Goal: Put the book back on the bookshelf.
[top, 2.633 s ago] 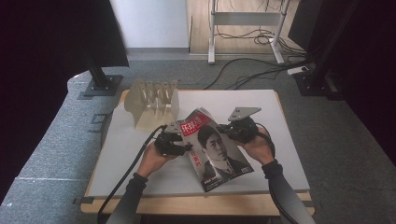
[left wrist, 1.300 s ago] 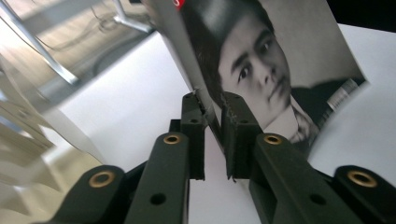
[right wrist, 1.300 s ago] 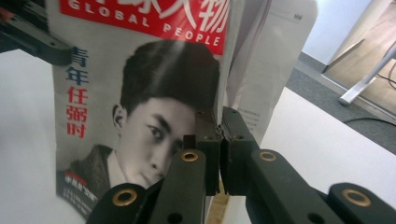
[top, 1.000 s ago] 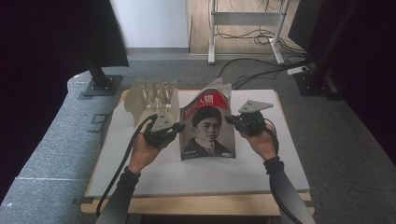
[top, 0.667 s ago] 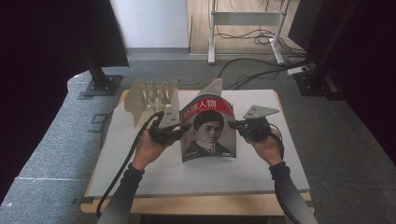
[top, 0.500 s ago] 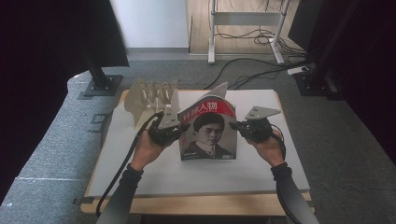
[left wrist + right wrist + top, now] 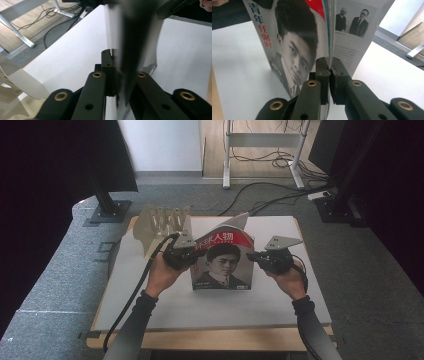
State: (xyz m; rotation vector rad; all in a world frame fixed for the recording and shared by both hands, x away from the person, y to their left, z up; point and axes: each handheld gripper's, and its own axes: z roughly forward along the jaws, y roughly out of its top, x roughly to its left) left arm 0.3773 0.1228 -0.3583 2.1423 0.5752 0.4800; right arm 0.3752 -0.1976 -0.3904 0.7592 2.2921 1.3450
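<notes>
Magazine [image 7: 222,262] upright on table [image 7: 165,300], side edges seemingly pinched by left tongs [image 7: 189,256] and right tongs [image 7: 251,256]

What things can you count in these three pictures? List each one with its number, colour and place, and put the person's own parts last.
magazine: one, red-topped cover with a portrait, upright mid-table.
rack: one, pale, slotted, far left of the table.
table: one, white top, wood edge.
floor cables: several, black, beyond the table.
left gripper: one, black, shut on the magazine's left edge.
right gripper: one, black, shut on its right edge.
forearms: two, dark sleeves, from the bottom.
</notes>
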